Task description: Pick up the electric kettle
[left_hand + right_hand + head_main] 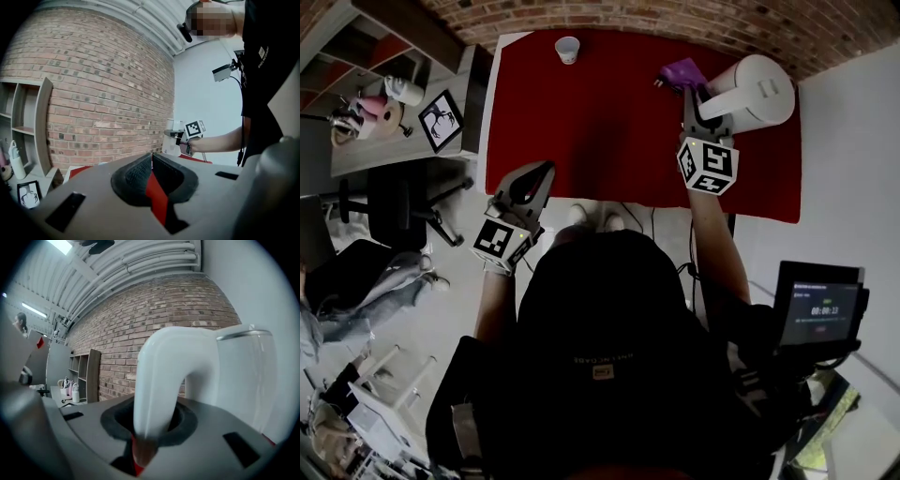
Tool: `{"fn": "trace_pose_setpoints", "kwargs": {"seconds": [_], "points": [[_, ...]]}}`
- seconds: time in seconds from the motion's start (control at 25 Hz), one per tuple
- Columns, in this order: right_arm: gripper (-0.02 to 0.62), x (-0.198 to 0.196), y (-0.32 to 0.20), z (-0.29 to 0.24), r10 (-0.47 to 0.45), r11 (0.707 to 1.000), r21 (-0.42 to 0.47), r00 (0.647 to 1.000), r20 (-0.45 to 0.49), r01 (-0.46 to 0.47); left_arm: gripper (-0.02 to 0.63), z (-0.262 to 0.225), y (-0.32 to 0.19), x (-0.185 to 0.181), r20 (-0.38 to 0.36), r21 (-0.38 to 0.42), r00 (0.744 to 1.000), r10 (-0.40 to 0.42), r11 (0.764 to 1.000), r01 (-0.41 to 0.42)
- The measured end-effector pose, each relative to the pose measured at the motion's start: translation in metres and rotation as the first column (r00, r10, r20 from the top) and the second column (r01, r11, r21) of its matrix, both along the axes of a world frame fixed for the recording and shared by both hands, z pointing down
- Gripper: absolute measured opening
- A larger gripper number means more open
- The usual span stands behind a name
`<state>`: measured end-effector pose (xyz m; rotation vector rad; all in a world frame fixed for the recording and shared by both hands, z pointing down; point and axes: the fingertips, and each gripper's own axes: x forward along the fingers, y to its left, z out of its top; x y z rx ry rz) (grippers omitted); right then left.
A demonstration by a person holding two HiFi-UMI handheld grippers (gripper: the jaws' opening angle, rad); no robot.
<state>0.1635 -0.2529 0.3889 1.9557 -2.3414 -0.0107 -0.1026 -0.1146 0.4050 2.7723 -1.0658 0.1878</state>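
The white electric kettle [761,86] is over the far right of the red table [600,131]. My right gripper [701,111] is shut on its curved handle [161,380], and the clear-walled body [246,380] stands just beyond the jaws. From the left gripper view, the kettle [171,140] and the right gripper's marker cube [195,129] show far off at the right, seemingly a little above the tabletop. My left gripper [546,172] hovers at the table's near left edge, jaws together with nothing between them [151,158].
A purple object [682,72] lies beside the kettle, and a paper cup [568,49] stands at the table's far edge. A shelf unit with a framed picture [441,119] and an office chair [394,202] are to the left. A screen [820,305] is at the right.
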Motion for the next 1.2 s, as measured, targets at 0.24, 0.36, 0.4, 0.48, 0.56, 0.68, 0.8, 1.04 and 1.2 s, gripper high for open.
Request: {"fn": "trace_pose_setpoints", "kwargs": {"seconds": [0.24, 0.36, 0.4, 0.48, 0.56, 0.68, 0.8, 1.04, 1.2], "points": [[0.084, -0.033, -0.010, -0.024, -0.106, 0.994, 0.012, 0.994, -0.005, 0.106, 0.005, -0.005, -0.012, -0.012, -0.009, 0.035, 0.999, -0.041, 0.999, 0.041], [0.084, -0.051, -0.011, -0.038, -0.166, 0.986, 0.020, 0.986, 0.003, 0.166, 0.006, -0.008, -0.015, -0.020, -0.008, 0.063, 0.999, -0.050, 0.997, 0.051], [0.084, -0.058, -0.010, -0.042, -0.188, 0.982, 0.022, 0.982, 0.008, 0.188, 0.006, -0.010, -0.016, -0.022, -0.008, 0.072, 0.998, -0.056, 0.996, 0.056], [0.084, -0.072, -0.008, -0.051, -0.233, 0.972, 0.023, 0.972, 0.017, 0.232, 0.006, -0.015, -0.017, -0.028, -0.010, 0.076, 0.997, -0.075, 0.994, 0.075], [0.084, -0.086, -0.006, -0.059, -0.280, 0.960, 0.021, 0.960, 0.025, 0.279, 0.006, -0.018, -0.017, -0.033, -0.011, 0.079, 0.996, -0.092, 0.993, 0.093], [0.084, -0.111, -0.002, -0.069, -0.357, 0.934, 0.018, 0.934, 0.027, 0.356, 0.006, -0.021, -0.016, -0.044, -0.001, 0.099, 0.994, -0.107, 0.989, 0.106], [0.084, -0.137, 0.006, -0.075, -0.438, 0.899, 0.014, 0.899, 0.011, 0.437, 0.006, -0.025, -0.014, -0.054, -0.002, 0.103, 0.991, -0.133, 0.986, 0.132], [0.084, -0.186, 0.028, -0.093, -0.579, 0.815, 0.031, 0.814, 0.035, 0.579, 0.006, -0.036, -0.006, -0.075, -0.005, 0.126, 0.984, -0.177, 0.976, 0.176], [0.084, -0.218, 0.047, -0.104, -0.671, 0.741, 0.033, 0.741, 0.029, 0.670, 0.006, -0.041, 0.001, -0.088, -0.006, 0.130, 0.978, -0.207, 0.970, 0.206]]}}
